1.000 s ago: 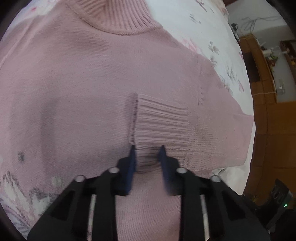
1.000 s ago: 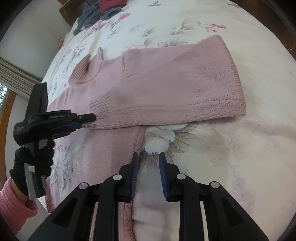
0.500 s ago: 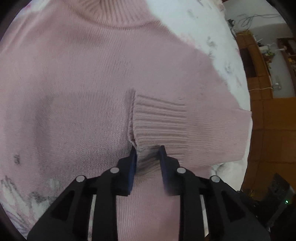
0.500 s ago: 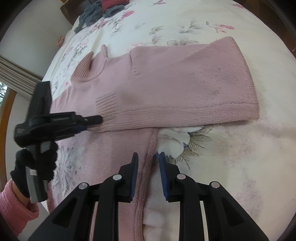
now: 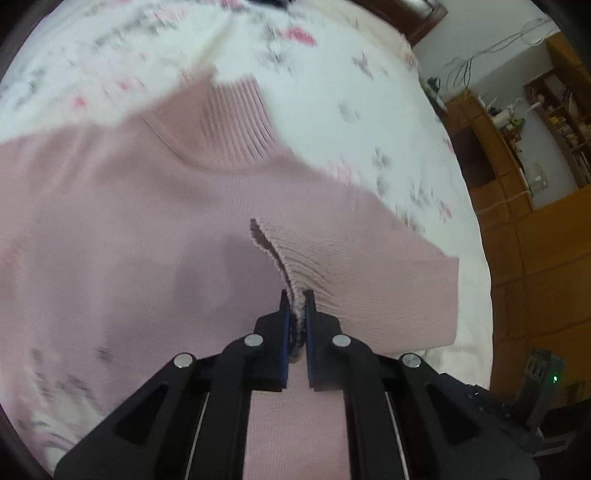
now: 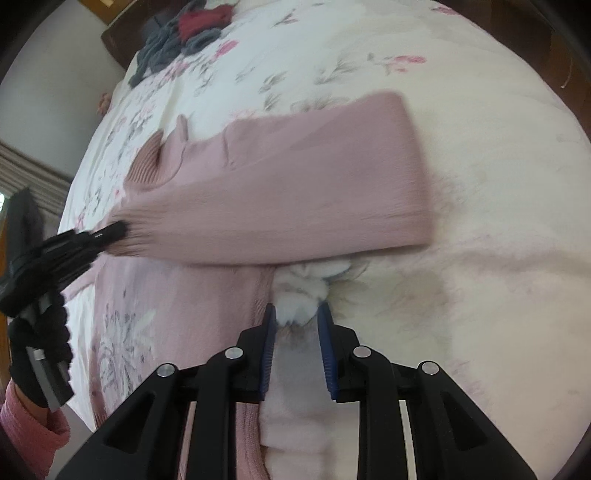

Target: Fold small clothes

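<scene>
**Cuff pinched in my left claw, right claw spread over the hem**

The bed [image 6: 480, 155] fills both views, covered in a white floral sheet [image 5: 332, 96]. No container shows in either view; everything lies loose on the sheet.

The pink sweater [image 5: 110, 221] is spread flat across the bed with its ribbed collar [image 5: 232, 125] pointing away from my left claw. One sleeve [image 6: 295, 192] is folded across the body, its bent end lying square toward the right side of the bed. Low on the front of the sweater I can see a pale leafy pattern [image 6: 122, 343].

At the far end of the bed sits a heap of grey and red clothes [image 6: 184, 33], well apart from the sweater.

Beyond the bed edge, wooden shelving [image 5: 517, 147] stands against the wall.

My left hand [image 6: 37, 354], in a black glove with a pink cuff at the wrist, grips the handle of its tool.

My left claw [image 5: 294, 306] is closed on the sleeve's ribbed cuff [image 5: 291, 266], which rises in a ridge between the blue pads.

My right claw [image 6: 294, 321] stands apart, holding nothing, just beside the sweater's side edge, with a white fluffy lump [image 6: 303, 295] of fabric between its tips.
</scene>
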### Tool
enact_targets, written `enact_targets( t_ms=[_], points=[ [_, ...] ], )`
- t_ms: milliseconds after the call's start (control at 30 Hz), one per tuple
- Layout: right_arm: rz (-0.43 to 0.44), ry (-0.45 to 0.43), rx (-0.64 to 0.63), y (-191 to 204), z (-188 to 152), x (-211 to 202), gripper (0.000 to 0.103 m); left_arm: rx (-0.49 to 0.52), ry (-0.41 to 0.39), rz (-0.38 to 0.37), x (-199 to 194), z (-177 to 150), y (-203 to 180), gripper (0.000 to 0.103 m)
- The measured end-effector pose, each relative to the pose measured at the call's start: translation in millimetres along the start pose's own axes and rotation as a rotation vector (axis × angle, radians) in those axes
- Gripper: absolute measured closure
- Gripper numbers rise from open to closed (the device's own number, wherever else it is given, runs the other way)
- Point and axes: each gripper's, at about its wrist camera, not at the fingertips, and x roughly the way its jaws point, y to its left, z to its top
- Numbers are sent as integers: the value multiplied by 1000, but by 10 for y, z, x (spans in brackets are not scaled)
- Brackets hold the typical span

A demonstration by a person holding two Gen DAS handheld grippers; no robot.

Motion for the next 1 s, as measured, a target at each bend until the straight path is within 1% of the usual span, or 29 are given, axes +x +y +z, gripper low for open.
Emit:
enact_targets(
  t_ms=[67,100,133,167,267,433,500,633,733,800,900,1000],
  points=[
    [3,-9,21,-55,55,-36,75,-6,-25,13,-156,69,134,98],
    [4,-11,34,-77,87,-45,69,-6,-42,29,-258,126,237,98],
    [5,-16,42,-89,120,-52,67,-5,-51,43,-348,151,332,98],
    [6,-21,44,-88,145,-53,67,-3,-58,58,-401,176,392,98],
    [14,-24,42,-49,253,-3,67,-6,-81,134,-561,296,694,98],
    [52,-1,55,78,448,207,66,-61,-102,204,-735,373,1147,98],
    [54,13,52,134,510,316,66,-71,-89,216,-694,380,1277,98],
    [4,46,61,183,581,548,66,-69,-43,247,-472,339,1417,98],
    [-34,60,56,176,596,649,68,-53,-14,297,-288,276,1525,98],
    [-47,69,53,176,597,692,68,-42,20,333,-123,263,1604,98],
    [-83,77,22,217,599,746,68,-23,52,371,42,253,1685,96],
    [-128,78,-24,315,615,687,68,1,51,373,-30,278,1679,92]
  ],
)
